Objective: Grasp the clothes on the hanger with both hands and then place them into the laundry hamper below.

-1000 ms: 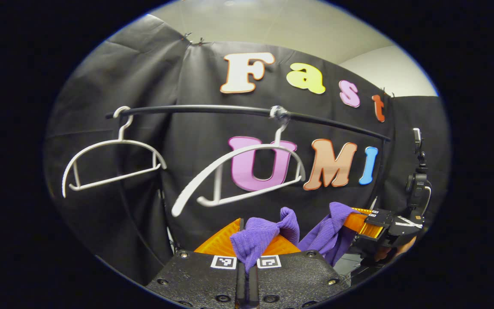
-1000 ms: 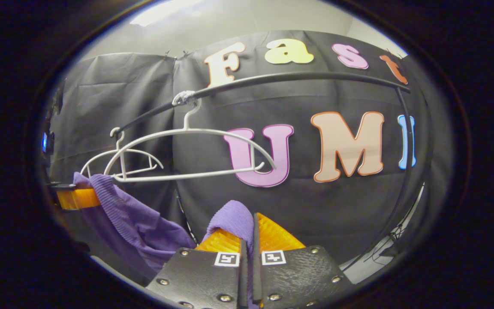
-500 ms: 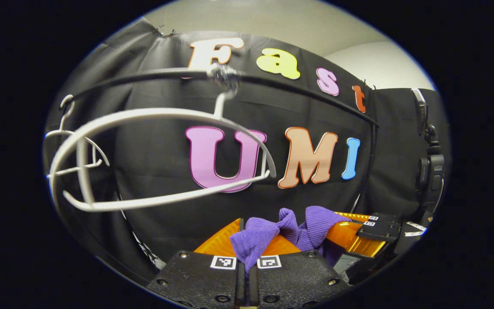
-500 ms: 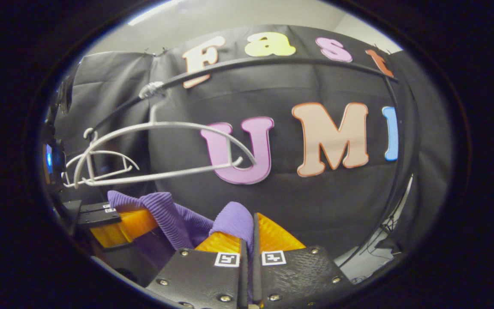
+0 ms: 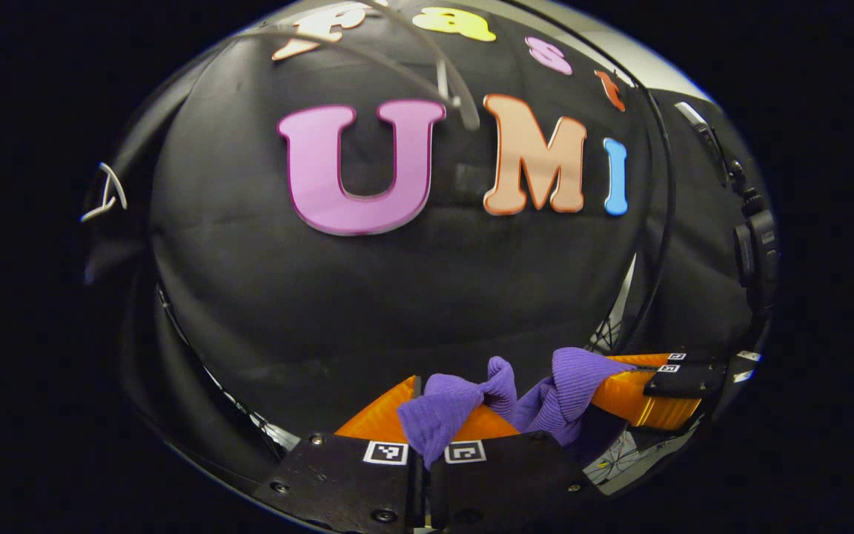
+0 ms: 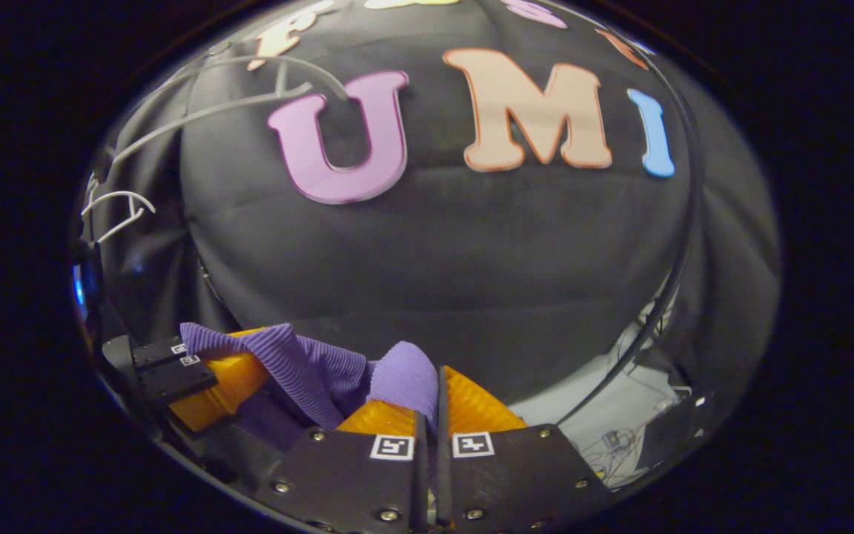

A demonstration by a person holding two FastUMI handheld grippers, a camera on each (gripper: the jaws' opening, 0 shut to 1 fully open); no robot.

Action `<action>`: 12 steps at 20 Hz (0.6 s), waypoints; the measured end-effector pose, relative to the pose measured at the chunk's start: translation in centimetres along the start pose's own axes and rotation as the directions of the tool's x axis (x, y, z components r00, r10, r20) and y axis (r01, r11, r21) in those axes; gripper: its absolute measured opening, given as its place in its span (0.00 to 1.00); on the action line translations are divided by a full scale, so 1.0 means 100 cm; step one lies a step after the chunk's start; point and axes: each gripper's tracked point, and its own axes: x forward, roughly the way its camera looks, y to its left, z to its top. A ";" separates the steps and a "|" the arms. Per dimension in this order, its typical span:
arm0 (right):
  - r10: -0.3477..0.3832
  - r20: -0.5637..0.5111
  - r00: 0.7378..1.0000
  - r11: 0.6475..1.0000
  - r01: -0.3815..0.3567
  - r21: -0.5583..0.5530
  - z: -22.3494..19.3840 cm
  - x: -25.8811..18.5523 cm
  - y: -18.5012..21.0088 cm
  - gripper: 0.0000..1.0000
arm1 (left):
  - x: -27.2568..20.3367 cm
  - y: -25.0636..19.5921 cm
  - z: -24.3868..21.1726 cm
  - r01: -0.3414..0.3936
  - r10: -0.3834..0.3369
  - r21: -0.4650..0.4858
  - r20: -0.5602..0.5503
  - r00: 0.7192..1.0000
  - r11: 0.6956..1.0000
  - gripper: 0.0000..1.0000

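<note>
Purple ribbed knit garment point(image 5: 449, 404) hangs bunched between the two tools, below the white plastic hanger point(image 6: 212, 111), which is bare. The left hand-held gripper point(image 5: 427, 415) is closed tight, a fold of cloth pinched between its fingers; the right hand-held gripper point(image 6: 431, 404) is likewise clamped on another fold. Each grip looks shallow, so a quick drop could likely pull the knit free early. No hamper is in sight, so a blind release may miss it. The fabric looks soft, stretchy, thickly crumpled.
</note>
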 end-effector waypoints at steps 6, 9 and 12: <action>-0.065 -0.172 0.983 0.996 0.075 0.056 -0.073 0.049 -0.014 0.05 | 0.046 0.007 -0.105 0.024 -0.019 0.028 -0.166 0.986 0.999 0.04; -0.078 -0.219 0.973 0.995 0.091 0.047 -0.107 0.065 -0.008 0.05 | 0.064 0.005 -0.147 0.011 -0.007 0.018 -0.225 0.974 1.000 0.05; -0.101 -0.256 0.961 0.991 0.120 0.062 -0.131 0.079 -0.009 0.05 | 0.077 0.003 -0.180 0.000 0.004 0.012 -0.276 0.961 1.000 0.06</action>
